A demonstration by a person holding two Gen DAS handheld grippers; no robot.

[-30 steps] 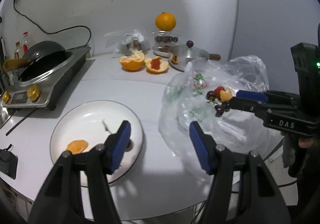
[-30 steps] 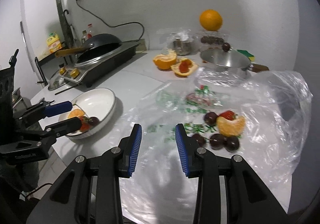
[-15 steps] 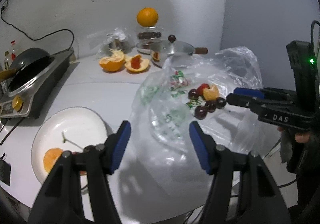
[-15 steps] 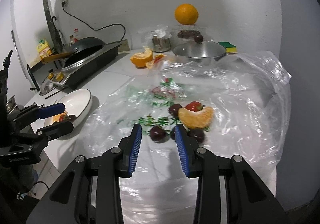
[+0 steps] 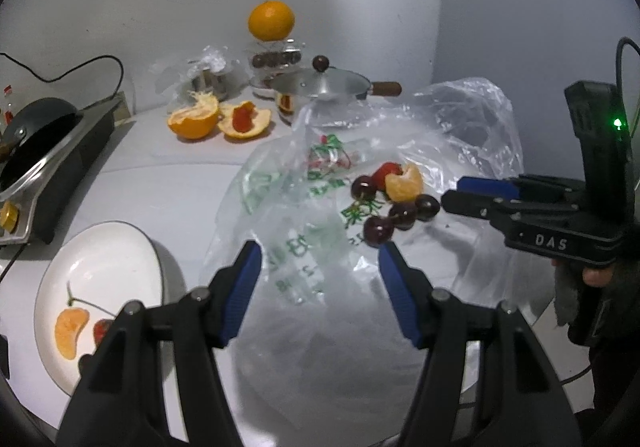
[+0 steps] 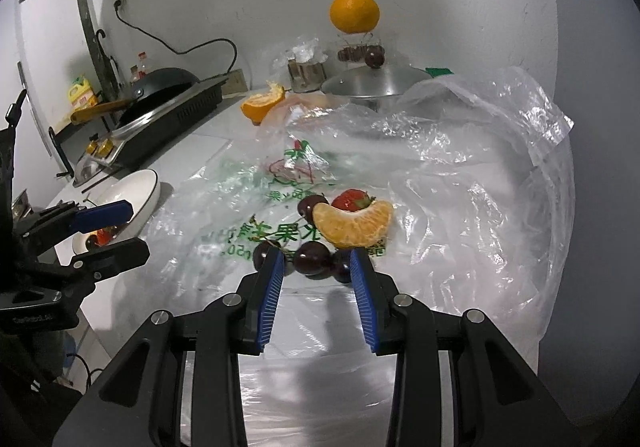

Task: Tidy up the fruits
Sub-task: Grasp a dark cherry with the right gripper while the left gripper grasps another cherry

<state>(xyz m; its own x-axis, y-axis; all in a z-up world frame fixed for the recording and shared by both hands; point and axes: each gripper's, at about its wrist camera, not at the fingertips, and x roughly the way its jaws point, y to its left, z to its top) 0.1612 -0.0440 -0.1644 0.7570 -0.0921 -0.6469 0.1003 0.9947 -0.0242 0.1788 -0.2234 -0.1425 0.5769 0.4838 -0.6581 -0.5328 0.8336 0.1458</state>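
Observation:
A small pile of fruit lies on a clear plastic bag (image 6: 460, 175): an orange segment (image 6: 354, 225), a strawberry (image 6: 351, 200) and several dark cherries (image 6: 312, 263). My right gripper (image 6: 318, 267) is open low over the bag, and the nearest cherry lies between its blue fingertips without being pressed. In the left wrist view the same pile shows by its cherries (image 5: 378, 232), and the right gripper (image 5: 450, 192) sits just to their right. My left gripper (image 5: 320, 259) is open and empty above the bag. To its left, a white plate (image 5: 108, 267) holds an orange segment (image 5: 70, 331) and a red fruit.
At the left stands an induction cooker with a black pan (image 5: 36, 127). At the back are two peeled orange halves (image 5: 194, 119), a lidded steel pot (image 5: 324, 85) and a whole orange (image 5: 271, 20) on a glass stand. A hand (image 5: 596, 275) holds the right gripper.
Both grippers have travelled toward the fruit pile on the bag. The right gripper's tips now flank the nearest cherry. The plate has slid to the left edge of the left wrist view.

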